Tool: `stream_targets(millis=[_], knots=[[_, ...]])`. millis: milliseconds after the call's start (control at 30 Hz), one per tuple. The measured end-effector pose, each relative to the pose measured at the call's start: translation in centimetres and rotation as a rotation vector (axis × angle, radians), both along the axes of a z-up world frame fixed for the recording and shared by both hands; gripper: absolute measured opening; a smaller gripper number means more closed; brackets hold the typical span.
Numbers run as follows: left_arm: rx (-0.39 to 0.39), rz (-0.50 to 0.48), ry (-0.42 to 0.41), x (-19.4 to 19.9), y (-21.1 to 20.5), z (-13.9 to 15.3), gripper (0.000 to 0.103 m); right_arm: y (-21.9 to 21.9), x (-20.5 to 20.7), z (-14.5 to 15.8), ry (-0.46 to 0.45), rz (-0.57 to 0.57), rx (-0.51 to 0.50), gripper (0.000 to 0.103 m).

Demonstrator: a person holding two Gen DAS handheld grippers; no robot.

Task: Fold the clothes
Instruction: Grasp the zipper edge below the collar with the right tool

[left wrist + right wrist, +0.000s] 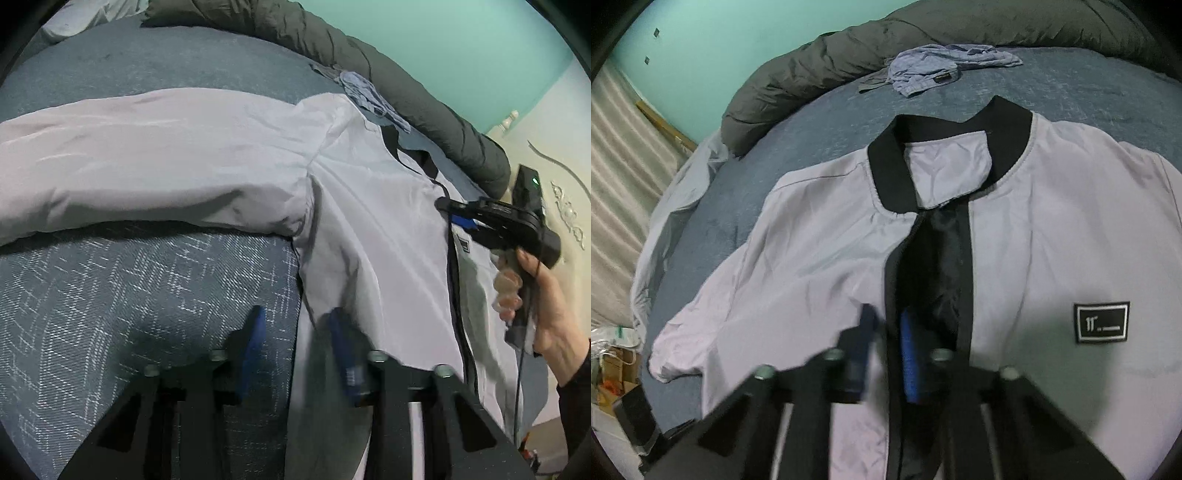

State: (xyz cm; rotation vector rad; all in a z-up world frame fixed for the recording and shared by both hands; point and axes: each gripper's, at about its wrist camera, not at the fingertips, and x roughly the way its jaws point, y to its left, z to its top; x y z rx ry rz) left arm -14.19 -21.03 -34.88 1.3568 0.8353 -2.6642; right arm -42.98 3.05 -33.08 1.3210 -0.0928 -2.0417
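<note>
A pale lilac jacket [1052, 240] with a black collar [886, 158] and a black logo patch [1102, 322] lies face up on the bed, its front partly open. One sleeve [147, 155] stretches out to the left. My left gripper [297, 332] hangs over the jacket's side edge below the armpit. Its blue pads stand apart, one over the sheet, one over the fabric. My right gripper [886, 332] has its pads close together on the black-trimmed front edge. In the left wrist view the right gripper [443, 204] touches that edge, held by a hand [546, 306].
The bed has a blue-grey patterned sheet [147, 295]. A crumpled blue garment [934, 70] lies beyond the collar. A dark grey quilt [812, 66] is rolled along the far edge by the teal wall. Bags and boxes [613, 354] sit on the floor at the left.
</note>
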Motion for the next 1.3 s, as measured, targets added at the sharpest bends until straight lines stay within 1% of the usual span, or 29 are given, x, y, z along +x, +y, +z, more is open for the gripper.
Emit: stream_targets(millis=[33,67,100,233,267,300,367,433,567,667,700,733,833,867,933,1000,1133,1200,1300], knots=[[0.007,-0.007,-0.001,0.1,0.0,-0.1,0.012,0.0,0.0,-0.1,0.012,-0.006,0.013,0.004],[0.011,-0.011,-0.001,0.2,0.0,-0.2,0.002,0.2,-0.1,-0.2,0.018,-0.015,0.019,0.004],[0.013,-0.011,-0.001,0.3,0.0,-0.3,0.000,0.3,-0.2,-0.2,0.023,-0.025,0.024,0.003],[0.015,-0.004,0.012,0.9,-0.2,-0.1,0.000,1.2,-0.5,-1.0,0.019,-0.068,0.054,0.003],[0.010,0.000,0.016,1.0,-0.2,0.1,0.000,1.3,-0.6,-1.3,0.014,-0.069,0.066,0.003],[0.010,0.006,0.020,1.1,-0.4,0.2,0.000,1.1,-0.4,-1.5,0.023,-0.059,0.092,0.003],[0.014,0.024,0.025,1.2,-0.6,0.4,0.000,0.7,-0.2,-1.6,0.036,-0.046,0.112,0.003],[0.008,0.042,0.026,1.5,-1.0,0.5,0.000,0.5,-0.4,-2.0,0.001,-0.034,0.116,0.004],[0.024,0.076,0.020,1.7,-1.8,0.1,0.000,1.0,-0.1,-0.9,0.052,-0.019,0.123,0.007],[0.021,0.089,0.028,1.8,-2.2,0.4,0.000,2.0,0.2,0.8,0.115,-0.032,0.090,0.010],[0.015,0.089,0.034,1.8,-2.1,0.6,0.000,2.4,0.2,1.4,0.128,-0.037,0.073,0.014],[0.009,0.088,0.039,1.7,-2.1,0.7,0.000,2.7,0.1,1.7,0.132,-0.041,0.062,0.018],[0.006,0.094,0.049,1.6,-2.1,0.9,0.000,3.4,0.5,2.2,0.137,-0.049,0.053,0.020],[0.005,0.096,0.052,1.6,-2.2,0.9,0.000,3.9,0.7,2.4,0.141,-0.049,0.045,0.021],[0.004,0.104,0.052,1.5,-2.3,0.9,0.000,5.3,1.2,2.8,0.152,-0.062,0.030,0.026],[0.006,0.109,0.050,1.4,-2.4,0.8,0.000,7.0,0.9,2.6,0.145,-0.091,-0.003,0.028],[-0.002,0.112,0.045,1.2,-2.2,0.7,0.001,10.5,0.3,2.6,0.126,-0.171,-0.008,0.028],[-0.005,0.112,0.044,1.1,-2.1,0.7,0.003,12.3,-0.1,2.5,0.111,-0.212,-0.006,0.028],[-0.014,0.117,0.044,1.0,-2.0,0.8,0.005,14.8,-0.3,2.8,0.103,-0.249,-0.014,0.028]])
